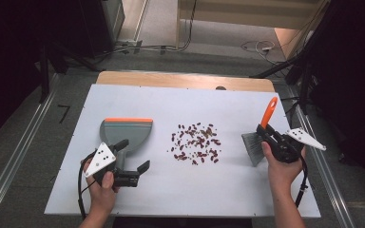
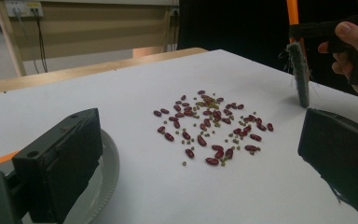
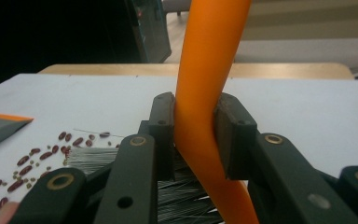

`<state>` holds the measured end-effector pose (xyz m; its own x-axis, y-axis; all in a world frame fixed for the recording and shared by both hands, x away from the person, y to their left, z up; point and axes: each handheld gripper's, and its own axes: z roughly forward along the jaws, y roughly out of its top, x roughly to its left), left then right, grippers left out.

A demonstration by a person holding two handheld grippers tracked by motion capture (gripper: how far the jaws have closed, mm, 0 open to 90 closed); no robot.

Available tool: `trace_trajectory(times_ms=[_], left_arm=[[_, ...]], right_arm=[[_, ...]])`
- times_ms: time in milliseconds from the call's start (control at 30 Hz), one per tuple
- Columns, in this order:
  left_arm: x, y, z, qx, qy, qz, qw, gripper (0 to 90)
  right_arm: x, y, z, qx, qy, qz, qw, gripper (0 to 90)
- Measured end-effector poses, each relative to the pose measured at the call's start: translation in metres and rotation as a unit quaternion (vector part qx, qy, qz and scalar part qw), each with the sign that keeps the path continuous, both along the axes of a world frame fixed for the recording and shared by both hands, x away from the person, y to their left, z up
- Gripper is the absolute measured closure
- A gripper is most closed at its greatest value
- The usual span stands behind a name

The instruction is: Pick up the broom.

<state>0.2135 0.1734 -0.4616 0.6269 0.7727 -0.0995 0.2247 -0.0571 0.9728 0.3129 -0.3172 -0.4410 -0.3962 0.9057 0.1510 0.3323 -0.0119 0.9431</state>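
A grey dustpan (image 1: 126,130) with an orange front edge lies flat at the left of the white table top (image 1: 180,190); its rim (image 2: 106,177) sits beside my left jaw. My left gripper (image 1: 132,156) stands open just in front of the pan's handle, with nothing between its jaws (image 2: 196,140). Red beans and small green ones (image 1: 197,142) (image 2: 209,128) (image 3: 32,163) lie scattered in the middle. My right gripper (image 1: 264,132) (image 3: 196,116) is shut on the orange handle (image 1: 269,111) of a brush, whose grey bristles (image 1: 253,147) (image 2: 299,74) hang just right of the beans.
A wooden strip (image 1: 185,80) runs along the table's far edge. Dark stands and cables (image 1: 261,46) are on the floor beyond the table and to its right. Metal rails (image 1: 14,156) flank the table.
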Motion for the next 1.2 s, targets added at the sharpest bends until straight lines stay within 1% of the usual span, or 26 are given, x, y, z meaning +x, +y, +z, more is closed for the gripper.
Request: trace_trajectory(times_ms=[33, 167, 233, 267, 300, 333, 367, 433, 533, 600, 667, 700, 800, 833, 900, 967, 1033, 1067, 1200], left_arm=[[0.001, -0.001, 0.001, -0.001, 0.0, -0.001, 1.0, 0.1], [0.003, -0.006, 0.003, 0.0, 0.0, -0.005, 1.0, 0.1], [0.006, -0.012, 0.004, 0.003, 0.0, -0.012, 0.9999, 0.1], [0.007, -0.014, 0.005, 0.003, -0.001, -0.014, 0.9999, 0.1], [0.007, -0.014, 0.005, 0.003, -0.001, -0.014, 0.9999, 0.1], [0.009, -0.017, 0.007, 0.004, -0.002, -0.018, 0.9998, 0.1], [0.009, -0.017, 0.007, 0.004, -0.002, -0.018, 0.9998, 0.1], [0.011, -0.023, 0.01, 0.008, -0.003, -0.022, 0.9997, 0.1], [0.011, -0.026, 0.011, 0.012, -0.003, -0.026, 0.9996, 0.1], [0.012, -0.03, 0.013, 0.011, -0.002, -0.033, 0.9994, 0.1], [0.015, -0.034, 0.014, 0.009, 0.006, -0.046, 0.9989, 0.1], [0.016, -0.037, 0.015, 0.009, 0.007, -0.049, 0.9987, 0.1], [0.021, -0.047, 0.018, 0.006, 0.01, -0.062, 0.998, 0.1], [0.021, -0.047, 0.018, 0.006, 0.01, -0.062, 0.998, 0.1], [0.023, -0.053, 0.02, 0.003, 0.008, -0.068, 0.9977, 0.1], [0.025, -0.058, 0.021, 0.003, 0.009, -0.071, 0.9975, 0.1], [0.027, -0.064, 0.02, 0.002, 0.01, -0.074, 0.9972, 0.1], [0.028, -0.067, 0.02, 0.003, 0.011, -0.076, 0.9971, 0.1], [0.031, -0.077, 0.02, -0.001, 0.009, -0.089, 0.996, 0.1]], right_arm=[[-0.001, 0.001, 0.002, 0.001, -0.006, 0.001, 1.0, 69.0], [-0.004, 0.007, 0.01, 0.007, -0.019, 0.01, 0.9998, 69.0], [-0.005, 0.01, 0.012, 0.008, -0.018, 0.015, 0.9997, 69.0], [-0.006, 0.013, 0.012, 0.005, -0.023, 0.015, 0.9996, 69.0], [-0.007, 0.015, 0.013, 0.004, -0.023, 0.018, 0.9996, 69.0], [-0.007, 0.018, 0.014, 0.003, -0.023, 0.021, 0.9995, 69.0], [-0.008, 0.02, 0.014, 0.003, -0.026, 0.023, 0.9994, 69.0], [-0.01, 0.025, 0.016, 0.001, -0.03, 0.027, 0.9992, 69.1], [-0.012, 0.033, 0.019, 0.011, -0.031, 0.038, 0.9987, 69.1], [-0.014, 0.039, 0.021, 0.01, -0.035, 0.045, 0.9983, 69.1], [-0.017, 0.046, 0.024, 0.008, -0.038, 0.055, 0.9977, 69.0], [-0.017, 0.046, 0.024, 0.008, -0.038, 0.055, 0.9977, 69.0], [-0.022, 0.059, 0.028, 0.007, -0.044, 0.071, 0.9965, 69.0], [-0.022, 0.061, 0.028, 0.007, -0.045, 0.073, 0.9963, 69.1], [-0.024, 0.065, 0.029, 0.006, -0.047, 0.078, 0.9958, 69.1], [-0.027, 0.072, 0.031, 0.009, -0.049, 0.086, 0.9951, 69.1], [-0.027, 0.075, 0.032, 0.009, -0.051, 0.09, 0.9946, 69.1], [-0.029, 0.08, 0.033, 0.007, -0.053, 0.094, 0.9942, 69.0], [-0.032, 0.087, 0.035, 0.007, -0.055, 0.103, 0.9931, 69.1]])
